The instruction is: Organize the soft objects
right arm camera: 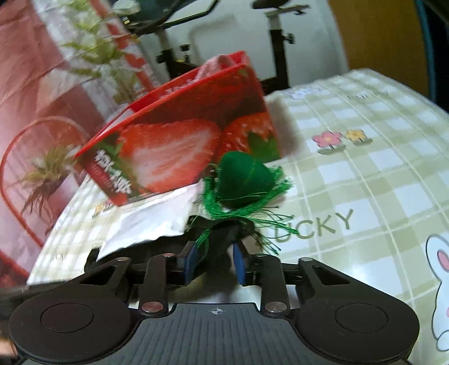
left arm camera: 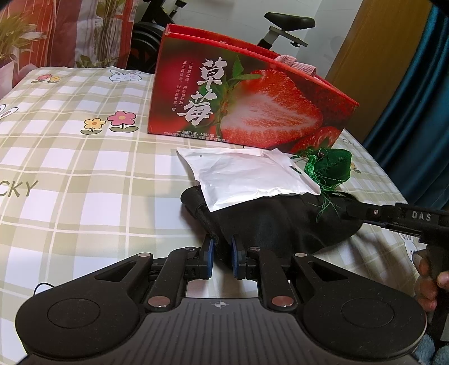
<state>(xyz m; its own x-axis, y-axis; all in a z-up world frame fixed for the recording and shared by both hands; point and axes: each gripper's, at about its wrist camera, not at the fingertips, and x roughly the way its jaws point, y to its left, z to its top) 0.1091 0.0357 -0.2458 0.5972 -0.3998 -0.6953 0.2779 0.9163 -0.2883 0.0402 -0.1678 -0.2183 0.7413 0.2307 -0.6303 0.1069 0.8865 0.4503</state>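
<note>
A black soft cloth item (left arm camera: 269, 221) lies on the checked tablecloth, with a white soft packet (left arm camera: 247, 174) resting on top of it and a green tasselled sachet (left arm camera: 334, 167) at its far right. My left gripper (left arm camera: 223, 252) is shut on the near edge of the black cloth. My right gripper (right arm camera: 214, 258) is shut on the cloth's other end (right arm camera: 221, 241), and shows in the left wrist view (left arm camera: 350, 212) coming in from the right. The white packet (right arm camera: 151, 221) and green sachet (right arm camera: 241, 179) lie just beyond it.
A red strawberry gift box (left arm camera: 241, 92) stands open behind the pile, with a pink cloth (left arm camera: 294, 63) sticking out of it. The box also shows in the right wrist view (right arm camera: 179, 134). An exercise bike (left arm camera: 283, 25) stands behind the table. The table's right edge (left arm camera: 393, 179) is close.
</note>
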